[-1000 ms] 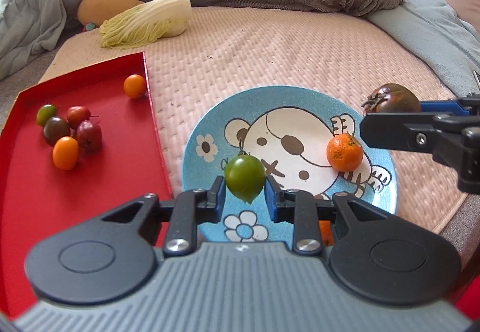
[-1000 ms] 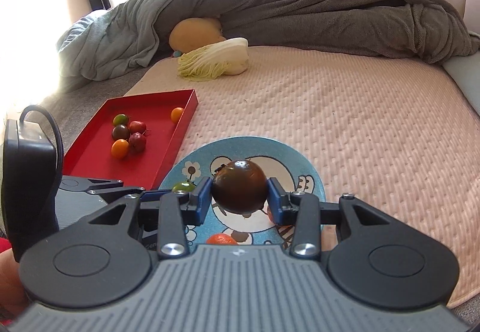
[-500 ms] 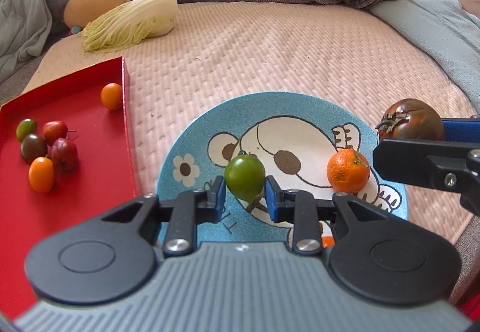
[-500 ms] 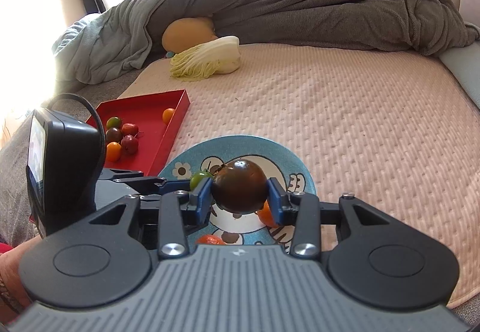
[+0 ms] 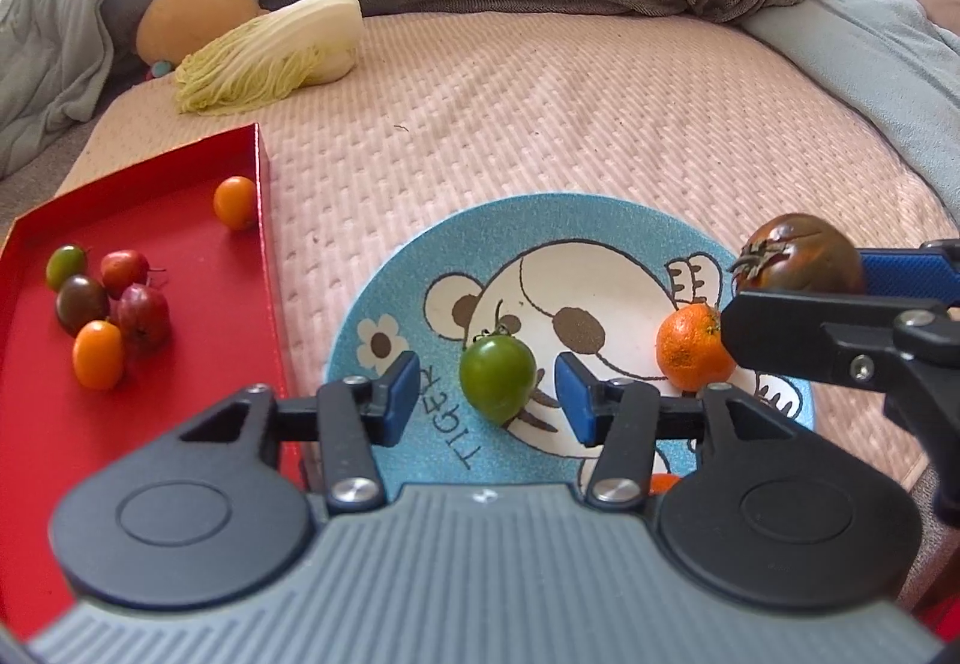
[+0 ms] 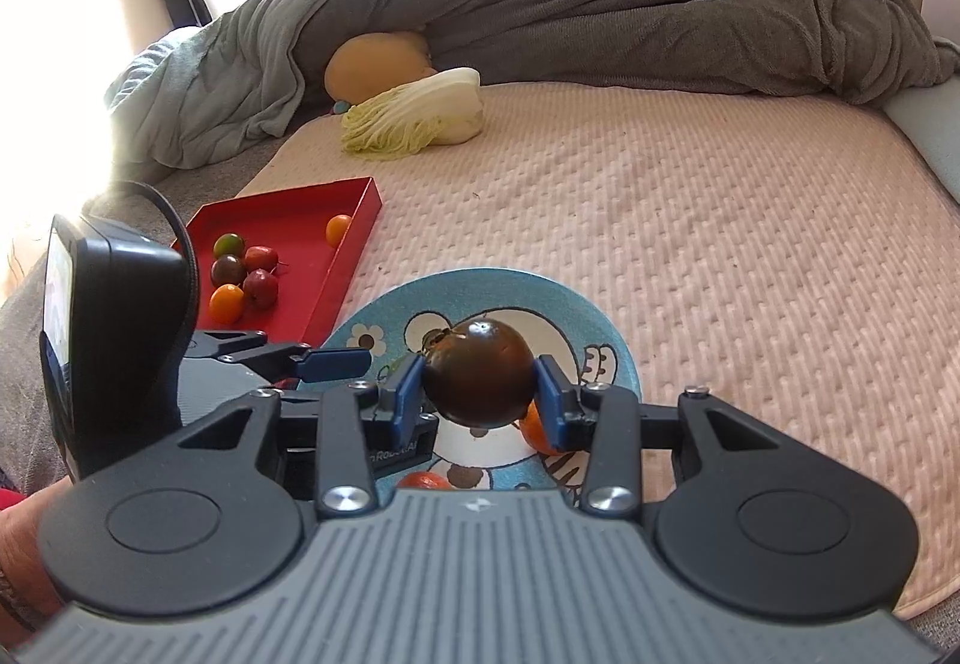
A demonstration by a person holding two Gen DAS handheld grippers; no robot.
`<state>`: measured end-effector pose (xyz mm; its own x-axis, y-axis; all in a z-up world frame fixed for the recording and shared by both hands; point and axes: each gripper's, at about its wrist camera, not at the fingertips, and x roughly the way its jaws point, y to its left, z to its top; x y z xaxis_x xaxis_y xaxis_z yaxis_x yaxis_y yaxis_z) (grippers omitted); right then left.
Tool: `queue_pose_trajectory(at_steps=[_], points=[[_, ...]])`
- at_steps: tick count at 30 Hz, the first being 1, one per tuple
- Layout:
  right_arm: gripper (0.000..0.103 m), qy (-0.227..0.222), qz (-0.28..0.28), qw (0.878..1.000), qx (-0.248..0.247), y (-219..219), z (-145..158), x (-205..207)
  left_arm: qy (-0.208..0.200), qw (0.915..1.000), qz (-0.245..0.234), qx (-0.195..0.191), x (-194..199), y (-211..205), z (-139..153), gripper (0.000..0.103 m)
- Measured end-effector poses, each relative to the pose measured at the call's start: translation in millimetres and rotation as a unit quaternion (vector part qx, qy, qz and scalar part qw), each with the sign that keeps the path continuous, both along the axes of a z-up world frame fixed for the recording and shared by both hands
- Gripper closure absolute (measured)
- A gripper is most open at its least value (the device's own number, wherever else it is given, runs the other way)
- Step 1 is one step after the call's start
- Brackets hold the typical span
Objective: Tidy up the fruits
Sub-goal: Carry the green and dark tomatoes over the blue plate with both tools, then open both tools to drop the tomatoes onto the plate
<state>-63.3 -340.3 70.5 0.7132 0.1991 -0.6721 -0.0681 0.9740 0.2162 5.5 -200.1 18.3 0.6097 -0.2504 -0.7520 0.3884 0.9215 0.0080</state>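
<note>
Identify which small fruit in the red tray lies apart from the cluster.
The orange cherry tomato against the red tray's far right wall; the other five huddle together at the left.

Both wrist cameras look forward and down along their own fingers, close above the blue plate (image 5: 414, 274) on the bed (image 5: 540, 112). The right wrist view sits just right of the left. Both share the plate, red tray (image 6: 360, 220) and cabbage (image 5: 270, 52).
</note>
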Motion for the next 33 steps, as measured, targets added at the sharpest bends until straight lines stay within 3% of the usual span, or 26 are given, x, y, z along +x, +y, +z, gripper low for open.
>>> queue_pose_trajectory(at_steps=[21,27,33], points=[[0.057,-0.003,-0.018,1.0,0.007,-9.9,0.3,-2.8,-0.008,0.9999,0.004,-0.009,-28.2,12.4,17.0,0.05],[0.057,0.008,-0.032,0.999,0.007,-15.7,-9.6,-1.4,-0.017,0.9998,-0.007,-0.01,-45.2,14.0,20.3,0.05],[0.057,0.028,-0.01,1.0,-0.002,-3.8,-23.7,3.1,-0.011,0.9996,-0.013,-0.024,-60.5,19.6,17.8,0.05]])
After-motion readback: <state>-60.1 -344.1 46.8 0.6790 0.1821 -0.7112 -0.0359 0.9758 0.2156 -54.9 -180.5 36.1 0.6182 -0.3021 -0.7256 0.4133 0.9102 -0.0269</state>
